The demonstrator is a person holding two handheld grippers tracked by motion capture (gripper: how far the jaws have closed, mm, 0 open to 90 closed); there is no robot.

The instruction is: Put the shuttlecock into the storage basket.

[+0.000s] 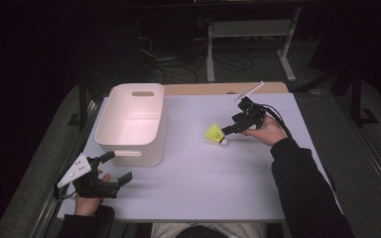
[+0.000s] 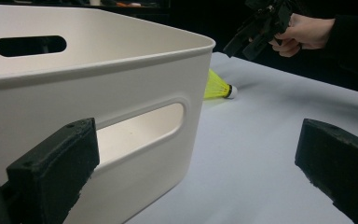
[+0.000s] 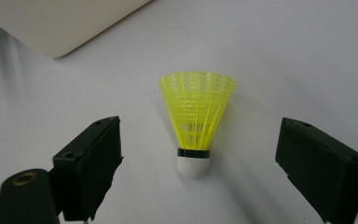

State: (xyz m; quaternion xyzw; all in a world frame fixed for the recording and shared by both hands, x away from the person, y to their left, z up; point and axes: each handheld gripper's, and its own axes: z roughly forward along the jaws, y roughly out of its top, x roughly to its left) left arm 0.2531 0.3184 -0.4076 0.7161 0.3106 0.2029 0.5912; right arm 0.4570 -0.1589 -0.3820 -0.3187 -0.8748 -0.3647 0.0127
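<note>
Yellow plastic shuttlecock lies on its side on the white table, right of the white bin, cork end toward the right gripper; that gripper's jaws stand apart on either side of the cork, not touching it; the left gripper, jaws spread wide and empty, rests just before the bin's near wall.

From my station, the white table lies bare and passable between my two grippers. The white bin blocks the left side, its wall just ahead of my left gripper. The yellow shuttlecock lies between my right gripper's spread jaws, open table all round it.
</note>
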